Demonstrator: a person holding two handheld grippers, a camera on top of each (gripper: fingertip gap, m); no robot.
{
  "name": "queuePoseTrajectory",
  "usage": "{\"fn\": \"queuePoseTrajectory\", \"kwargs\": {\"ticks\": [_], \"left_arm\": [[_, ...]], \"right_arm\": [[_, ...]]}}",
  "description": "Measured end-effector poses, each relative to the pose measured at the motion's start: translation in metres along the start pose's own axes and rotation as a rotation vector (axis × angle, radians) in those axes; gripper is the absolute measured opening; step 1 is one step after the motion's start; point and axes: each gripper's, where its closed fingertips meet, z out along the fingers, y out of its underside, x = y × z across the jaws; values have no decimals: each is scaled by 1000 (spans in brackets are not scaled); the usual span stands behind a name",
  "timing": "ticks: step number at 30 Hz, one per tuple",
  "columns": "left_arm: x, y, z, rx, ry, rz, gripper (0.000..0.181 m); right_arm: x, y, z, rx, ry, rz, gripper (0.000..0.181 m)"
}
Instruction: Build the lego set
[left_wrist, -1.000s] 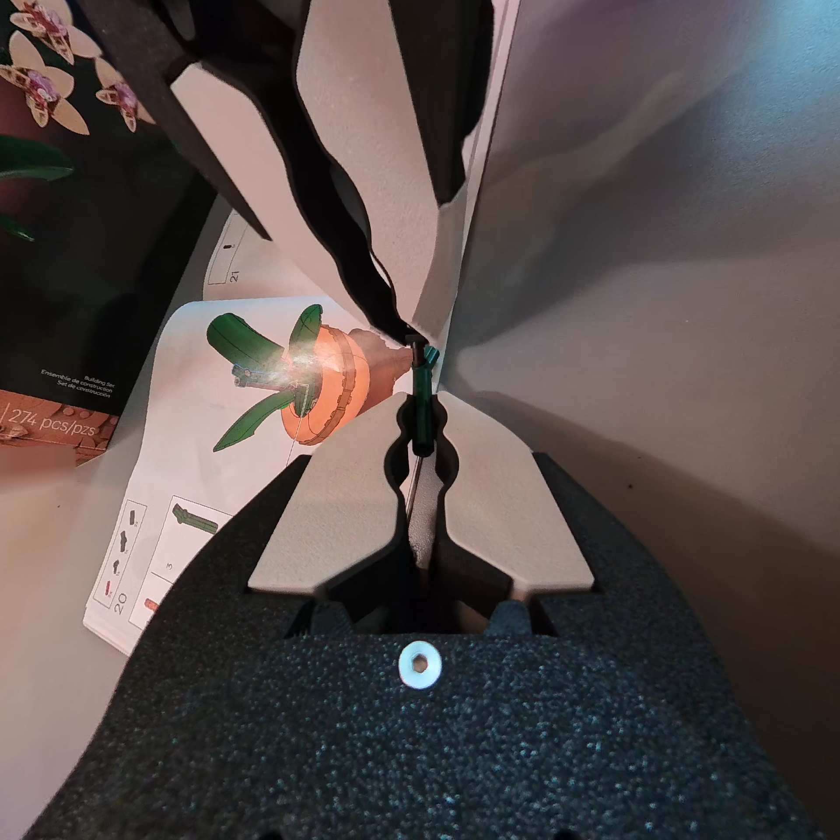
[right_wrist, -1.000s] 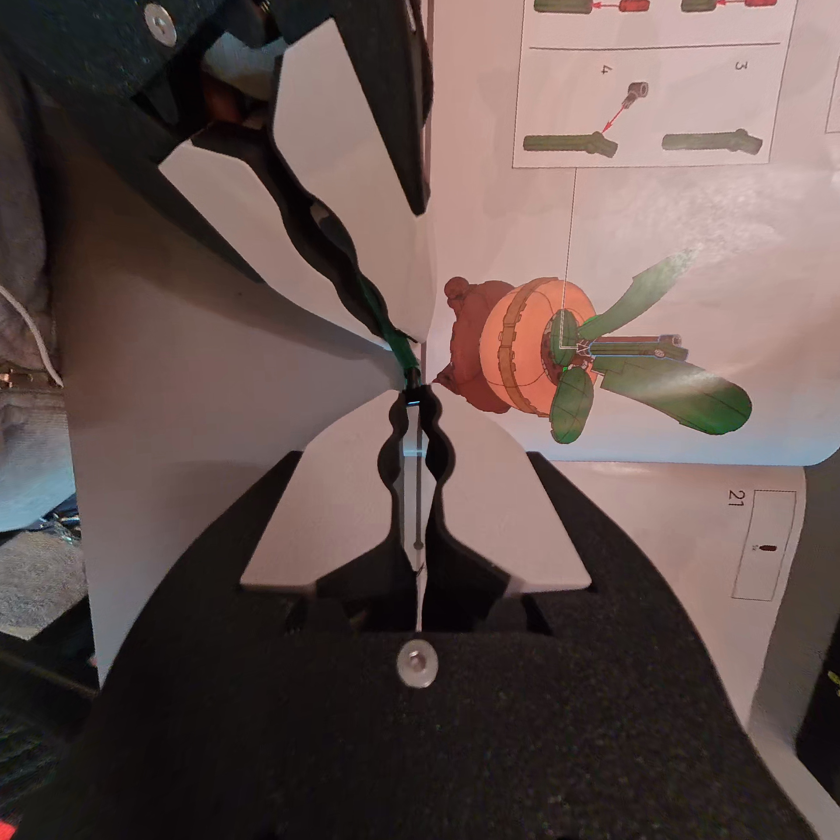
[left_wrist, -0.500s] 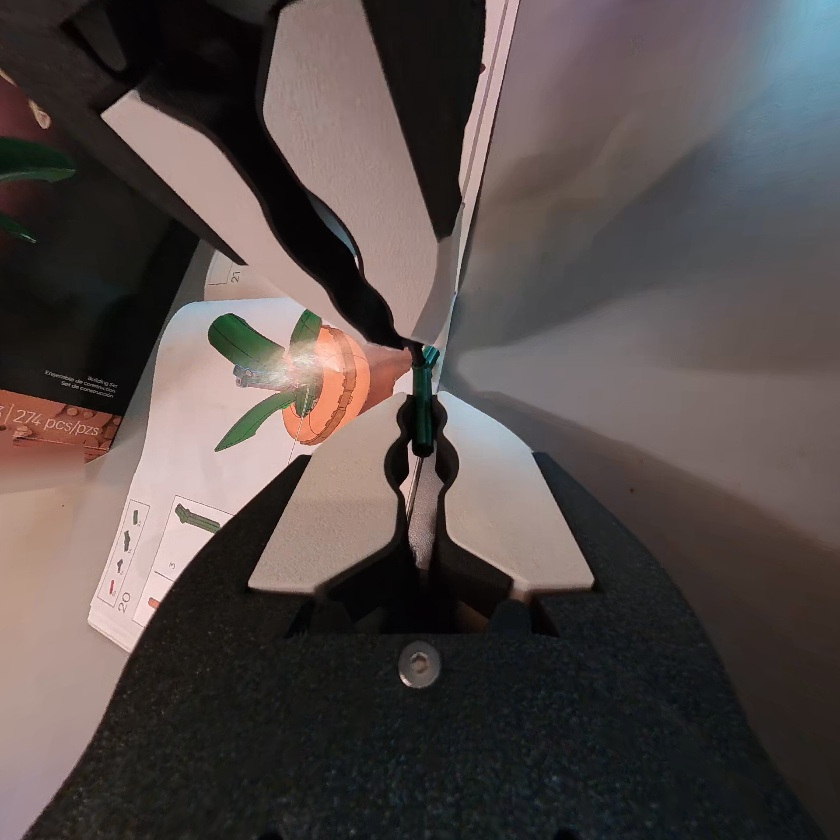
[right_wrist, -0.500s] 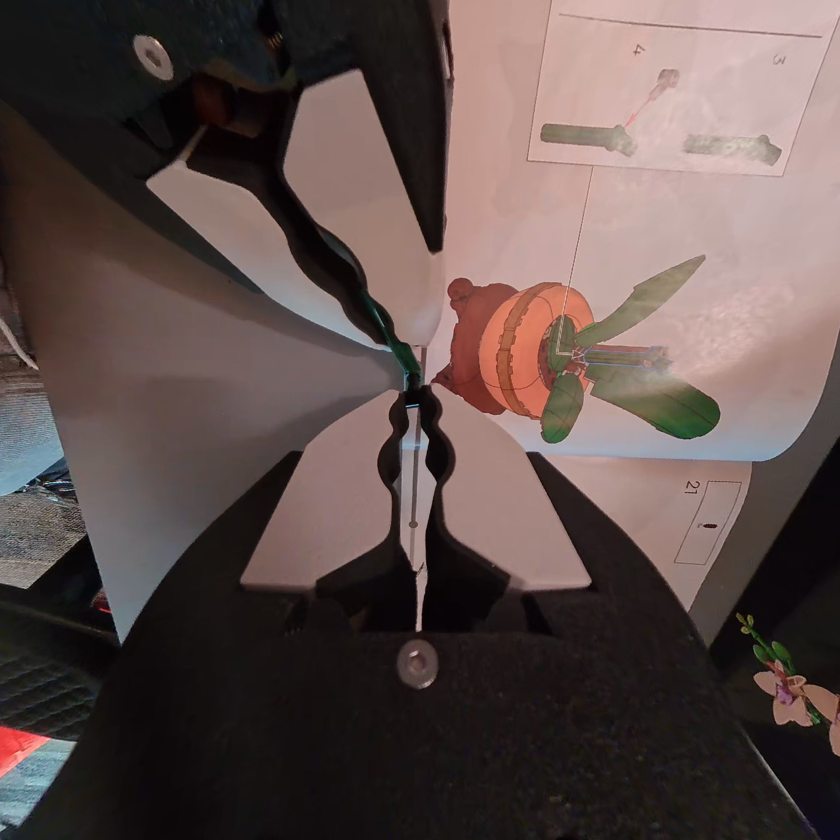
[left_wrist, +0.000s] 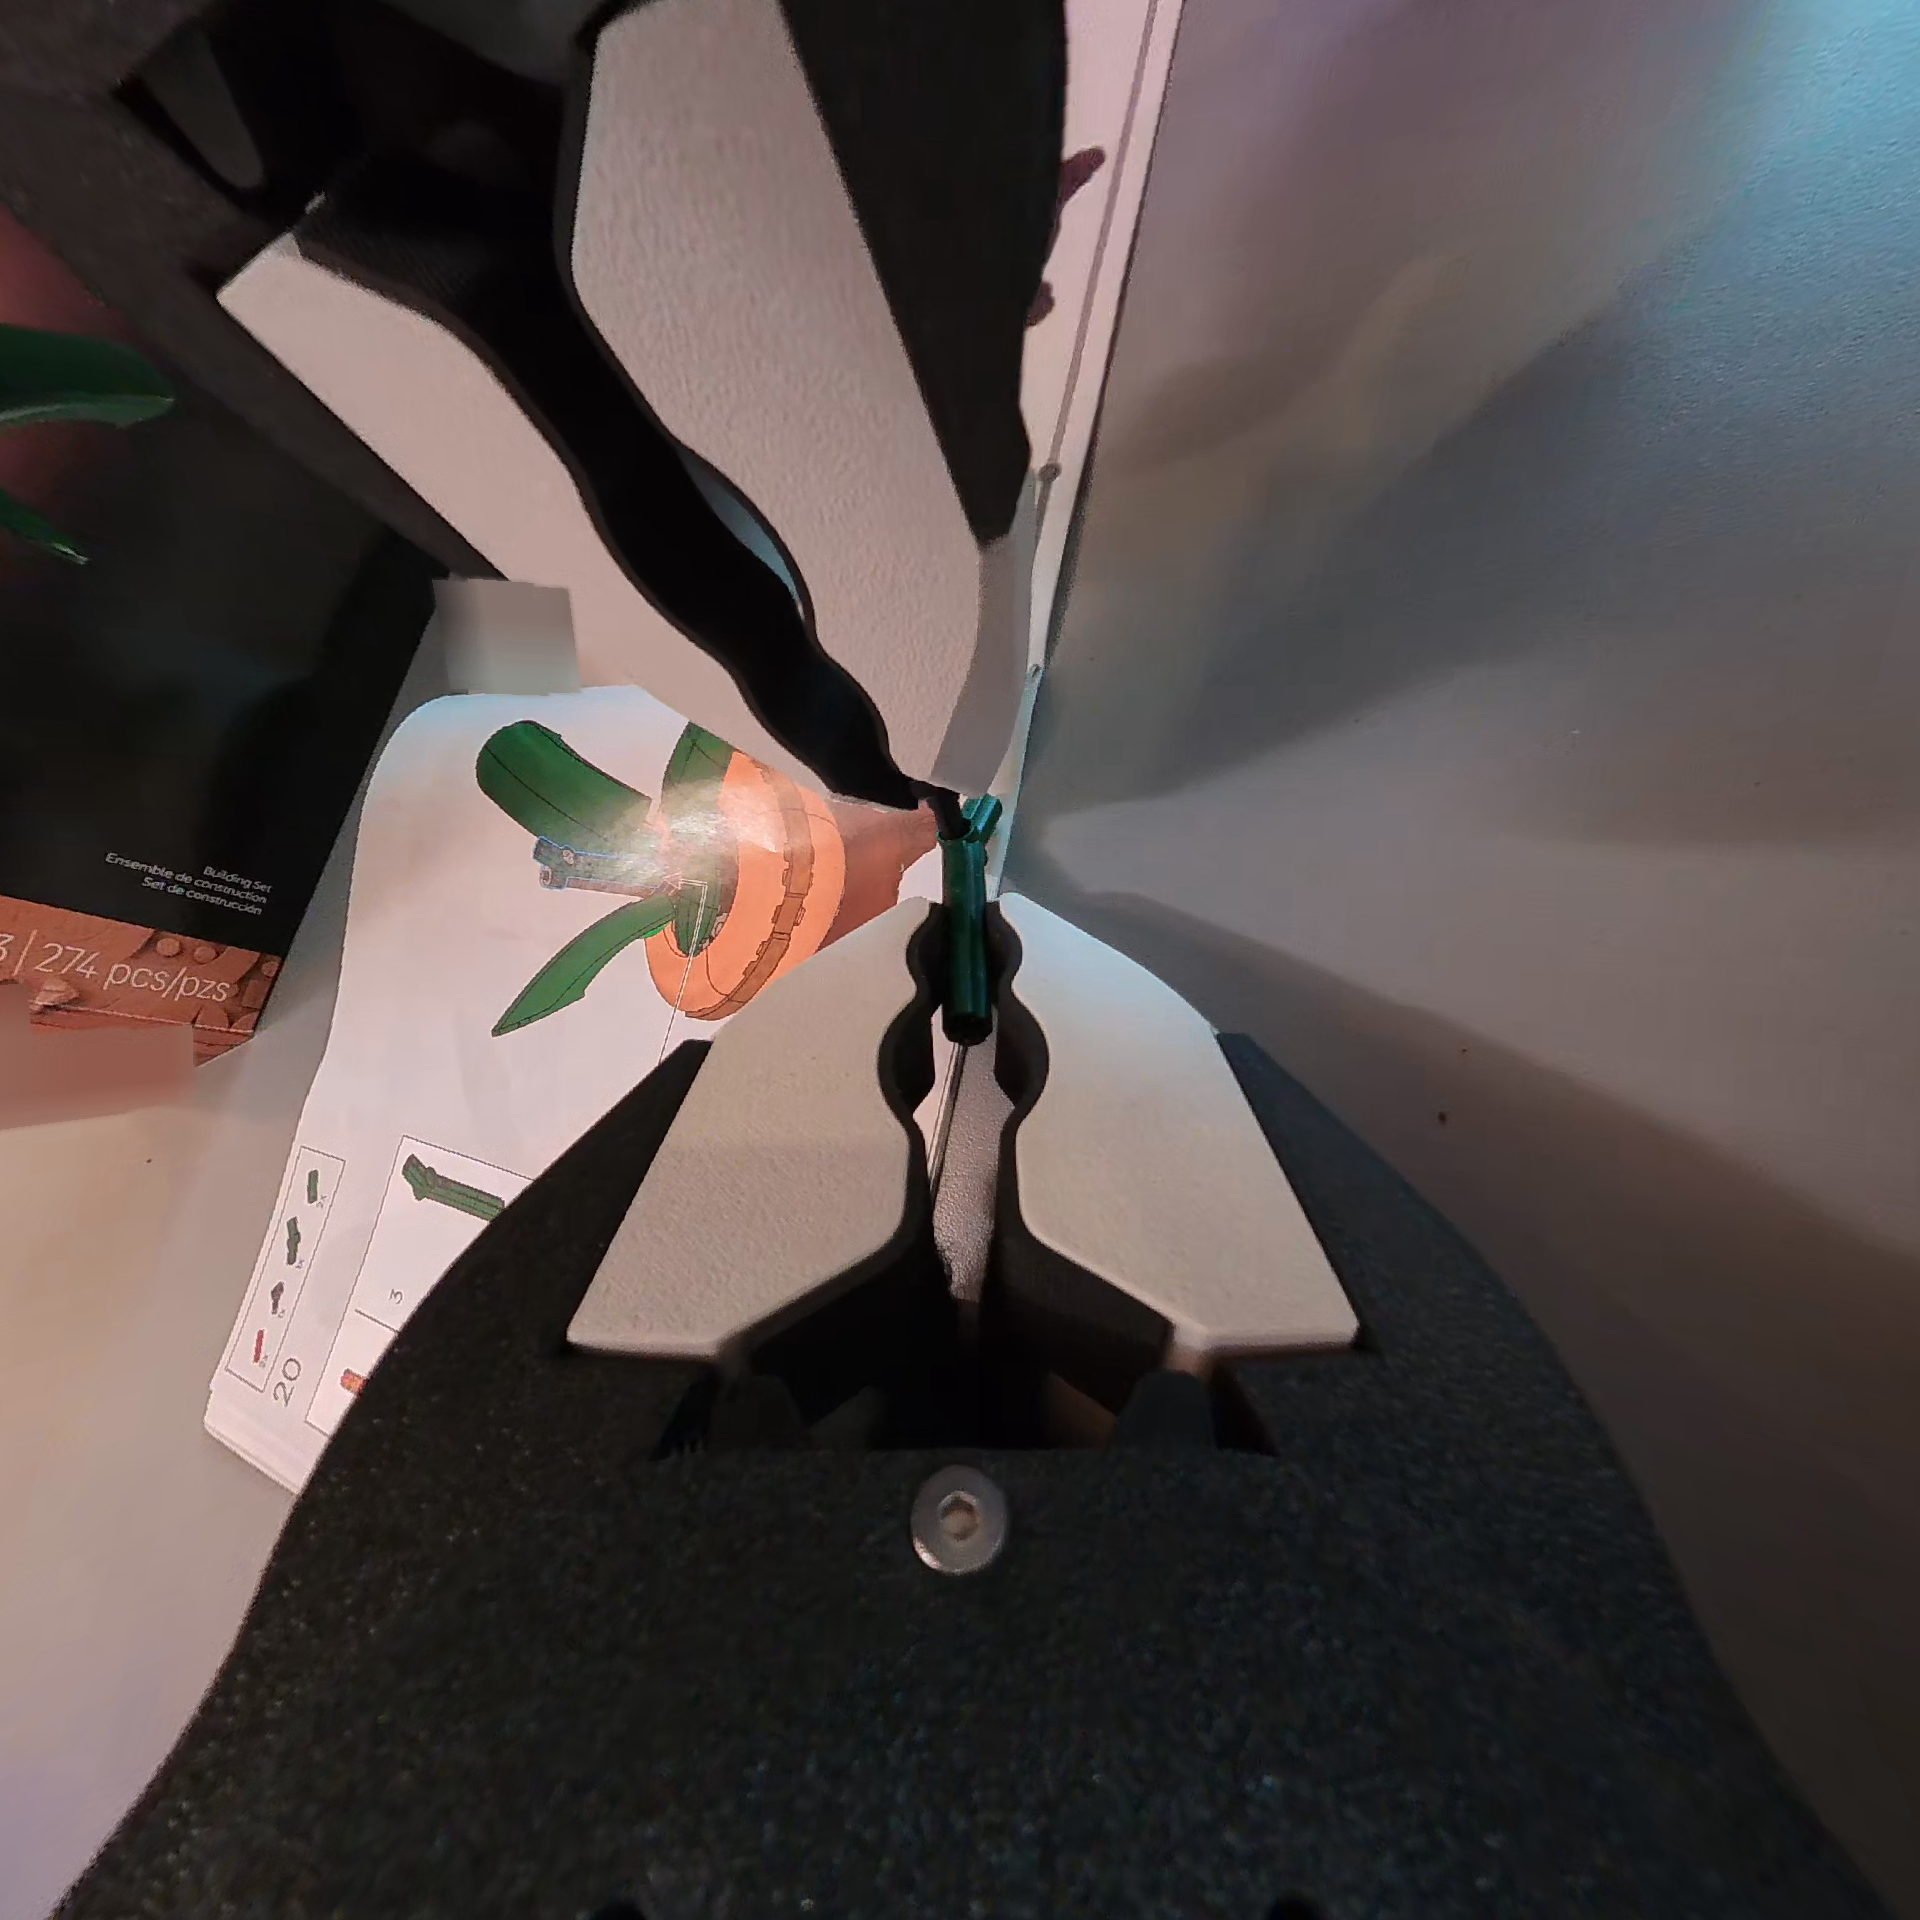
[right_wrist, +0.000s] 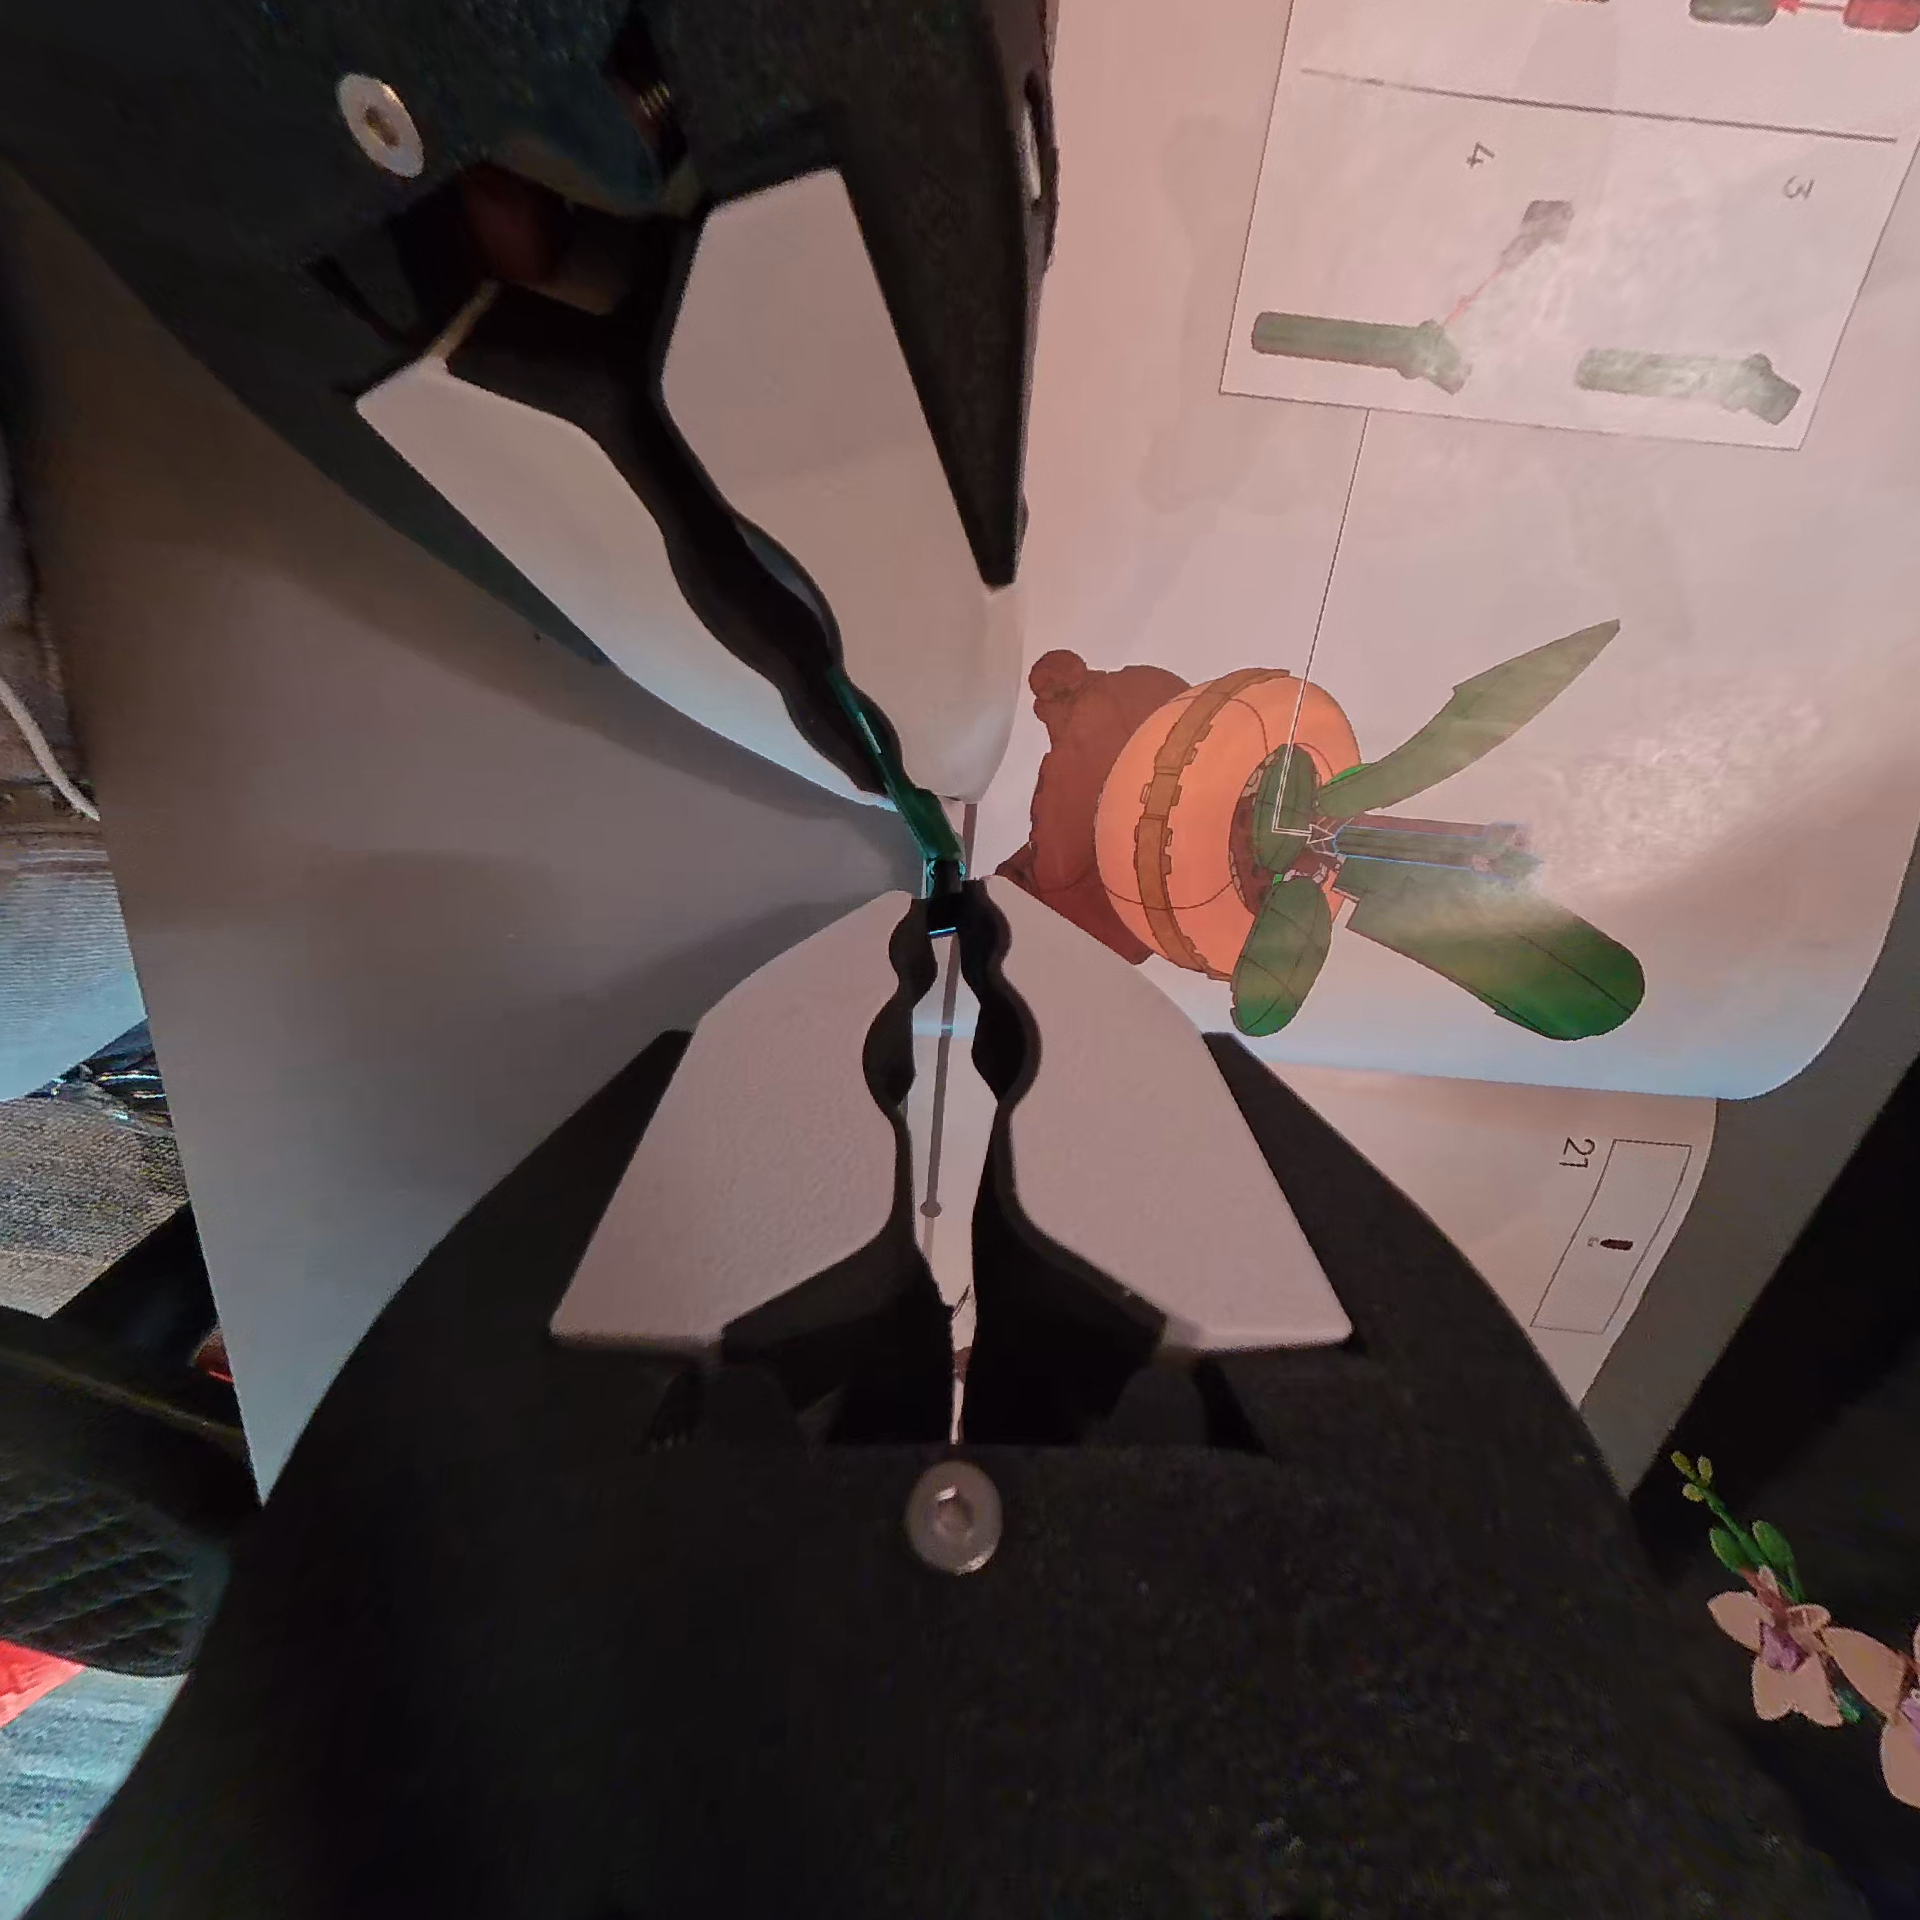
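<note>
Since a second ago the right tongs (right_wrist: 943, 902) have drawn back and swung a little, so more of the box (right_wrist: 1818, 1621) with its printed flowers now shows at the lower right of the right wrist view, and the booklet (right_wrist: 1455, 582) has slid leftward there. Little else has changed: both tools meet tip to tip as before.

Two tongs are in play, one per hand. Two small plastic parts show: one dark green stem piece (left_wrist: 964, 956) and one tiny black piece (right_wrist: 943, 912). One booklet (left_wrist: 436, 1039) lies open on the pale table (left_wrist: 1558, 935), and one dark box (left_wrist: 166, 727) stands at the left of the left wrist view.

Left tongs (left_wrist: 961, 925) are clamped on the green stem piece, which sits upright in the notch near their tips and pokes out beyond them. Its forked top end reaches the tips of the right tongs (left_wrist: 914, 795), which come down from the upper left. Right tongs are closed on the black piece at their very tips, and the green stem (right_wrist: 914, 810) touches it there, running up into the left tongs (right_wrist: 883, 769) opposite.
</note>
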Motion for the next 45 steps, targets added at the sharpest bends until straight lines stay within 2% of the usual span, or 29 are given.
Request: {"fn": "queuePoseTrajectory", "kwargs": {"ticks": [13,17,22,24,28,30,33,36,39,41,45], "left_arm": [[0,0,0,0,3,-1,5],[0,0,0,1,6,-4,5],[-1,0,0,2,7,-12,6],[-1,1,-1,2,6,-13,5],[-5,1,-3,16,-2,-34,5],[-12,-6,-8,76,-15,-82,5],[-27,-26,-22,255,-30,-243,5],[-40,-46,-38,456,47,-512,5],[-48,-54,-46,558,127,-681,5],[-47,-62,-53,631,223,-791,5],[-52,-88,-87,943,522,-1088,5]], "right_arm": [[2,6,5,-31,-16,-15,5],[2,5,5,2,-16,1,5],[8,7,-4,13,26,19,5],[16,12,-17,74,65,87,5],[18,18,-37,296,135,228,5],[14,16,-45,431,163,280,5],[13,12,-57,618,250,348,6],[13,15,-61,721,294,409,6],[13,14,-69,788,354,380,6],[11,8,-83,838,399,313,6],[4,-6,-113,917,479,179,6]]}}
